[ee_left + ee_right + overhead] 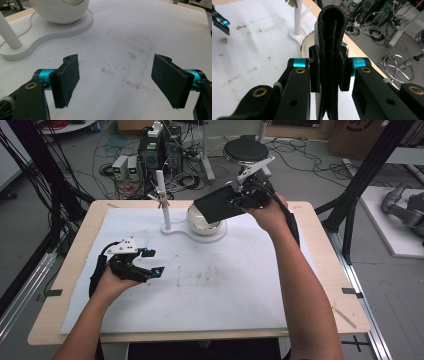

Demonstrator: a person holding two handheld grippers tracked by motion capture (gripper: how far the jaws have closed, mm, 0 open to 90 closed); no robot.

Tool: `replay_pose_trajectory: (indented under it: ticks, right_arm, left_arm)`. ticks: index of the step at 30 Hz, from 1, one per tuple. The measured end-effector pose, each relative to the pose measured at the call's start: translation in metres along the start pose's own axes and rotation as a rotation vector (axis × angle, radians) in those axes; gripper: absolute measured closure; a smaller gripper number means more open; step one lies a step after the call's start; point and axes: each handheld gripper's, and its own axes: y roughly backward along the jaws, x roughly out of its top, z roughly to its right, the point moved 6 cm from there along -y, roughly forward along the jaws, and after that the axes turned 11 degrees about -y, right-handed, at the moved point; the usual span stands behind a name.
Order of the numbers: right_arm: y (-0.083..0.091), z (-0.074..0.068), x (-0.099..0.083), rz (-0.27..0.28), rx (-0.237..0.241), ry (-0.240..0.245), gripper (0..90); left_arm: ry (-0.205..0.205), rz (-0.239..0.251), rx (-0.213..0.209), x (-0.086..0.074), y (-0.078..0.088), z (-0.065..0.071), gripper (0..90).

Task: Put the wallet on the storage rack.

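My right gripper [240, 199] is shut on a folded black leather wallet [216, 205], held tilted in the air just over a white bowl [199, 223]. In the right gripper view the wallet [330, 37] stands on edge between the pads of that gripper [329, 75], with the bowl [306, 47] behind it. The bowl sits on a flat white base [176, 231] that also carries a thin white post [164, 205]. My left gripper [154, 261] rests low over the mat at the left, open. Between its pads [67, 80] there is nothing but stained mat, and the bowl [60, 12] lies ahead.
A white, stained mat [225, 285] covers most of the wooden table [75, 270]. A black round stool [246, 151] stands beyond the far edge, with cables and computer boxes [160, 150] on the floor. Black frame struts [360, 180] rise at the right.
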Motion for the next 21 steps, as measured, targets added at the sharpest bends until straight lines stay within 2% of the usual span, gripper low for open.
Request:
replay_pose_trajectory:
  ticks: [3,6,10,15,18,19,21]
  right_arm:
    - [-0.012,0.001,0.000,-0.025,-0.002,-0.010,76.7]
    - [-0.024,0.004,-0.001,-0.057,-0.002,-0.025,76.6]
    - [-0.036,0.007,0.002,-0.102,0.002,-0.032,76.6]
    - [-0.055,0.009,0.000,-0.134,0.018,-0.053,76.3]
    - [-0.065,0.011,-0.005,-0.125,0.043,-0.085,76.0]
    - [-0.066,0.011,-0.006,-0.103,0.061,-0.104,75.9]
    - [-0.067,0.014,-0.006,-0.082,0.065,-0.119,75.1]
  left_arm:
    - [0.000,0.002,-0.003,0.000,0.000,0.000,22.7]
    - [0.016,0.027,-0.033,0.002,-0.001,0.001,22.7]
    - [0.019,0.035,-0.036,0.003,-0.002,0.002,22.7]
    - [0.016,0.034,-0.031,0.002,-0.002,0.001,22.7]
    - [0.014,0.035,-0.031,0.003,-0.002,0.002,22.7]
    - [0.008,0.031,-0.031,0.002,-0.001,0.002,22.7]
    - [0.011,0.032,-0.031,0.002,-0.002,0.002,22.7]
